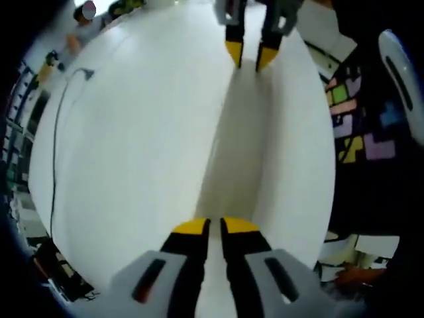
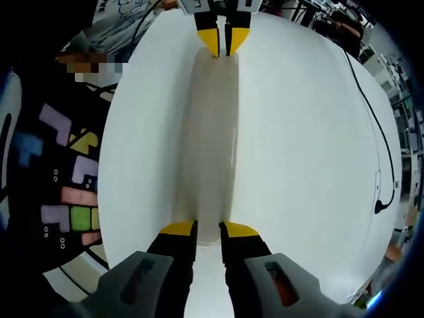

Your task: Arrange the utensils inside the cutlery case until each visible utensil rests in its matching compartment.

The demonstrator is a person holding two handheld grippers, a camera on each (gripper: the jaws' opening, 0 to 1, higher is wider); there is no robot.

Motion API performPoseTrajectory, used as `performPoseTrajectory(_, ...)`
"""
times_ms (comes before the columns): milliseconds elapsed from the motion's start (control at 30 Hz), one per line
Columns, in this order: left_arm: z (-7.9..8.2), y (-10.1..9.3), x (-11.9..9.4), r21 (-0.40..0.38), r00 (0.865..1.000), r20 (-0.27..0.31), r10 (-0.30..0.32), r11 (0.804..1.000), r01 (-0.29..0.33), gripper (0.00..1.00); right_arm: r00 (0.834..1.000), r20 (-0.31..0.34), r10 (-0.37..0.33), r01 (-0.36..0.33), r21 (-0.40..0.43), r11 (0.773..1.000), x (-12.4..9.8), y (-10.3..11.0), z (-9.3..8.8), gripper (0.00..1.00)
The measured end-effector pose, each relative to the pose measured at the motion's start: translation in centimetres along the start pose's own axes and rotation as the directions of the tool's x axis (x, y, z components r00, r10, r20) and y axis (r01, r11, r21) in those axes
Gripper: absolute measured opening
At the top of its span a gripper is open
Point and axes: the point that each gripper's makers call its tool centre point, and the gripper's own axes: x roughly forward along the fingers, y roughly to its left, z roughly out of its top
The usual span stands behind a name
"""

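A long, narrow white cutlery case [image 1: 235, 146] lies lengthwise on the white table [image 1: 132, 152], closed, with its inside hidden. My left gripper [image 1: 215, 226] is at the case's near end, its yellow-tipped jaws nearly together and pinching that end. At the far end is my right gripper [image 1: 250, 56], one jaw on each side of the case. In the right gripper view the case [image 2: 212, 146] runs from my right gripper [image 2: 208, 230], shut on its near end, up to my left gripper [image 2: 222, 40].
A black cable [image 2: 377, 152] runs along one side of the table, and the cable [image 1: 56, 146] also curves near the table's edge. A dark mat with coloured block shapes [image 2: 66, 192] lies below the other edge. A person [image 1: 83, 20] sits beyond the far corner.
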Motion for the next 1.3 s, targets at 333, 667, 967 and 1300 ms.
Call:
performPoseTrajectory(333, -0.7, -0.2, -0.3, -0.046, 0.998, 0.051, 0.024, 0.999, -0.022, 0.1, 0.989, 0.133, -0.07, 0.059, 0.08, 0.995, -0.4, -0.2, 0.1, 0.14)
performPoseTrajectory(667, -1.1, -0.8, -1.8, -0.093, 0.968, 0.225, 0.113, 0.991, -0.094, 0.18, 0.925, 0.35, -0.148, 0.096, 0.16, 0.982, -3.1, -0.7, -0.5, 0.22)
performPoseTrajectory(967, 0.4, -0.9, -3.0, -0.168, 0.863, 0.46, 0.208, 0.975, -0.145, 0.41, 0.797, 0.566, -0.21, 0.103, 0.214, 0.971, -3.2, -0.2, 0.3, 0.36)
performPoseTrajectory(1300, 0.4, -0.9, -2.3, -0.322, 0.717, 0.616, 0.326, 0.935, -0.148, 0.52, 0.654, 0.666, -0.358, 0.11, 0.384, 0.917, -2.3, 0.0, -0.6, 0.52)
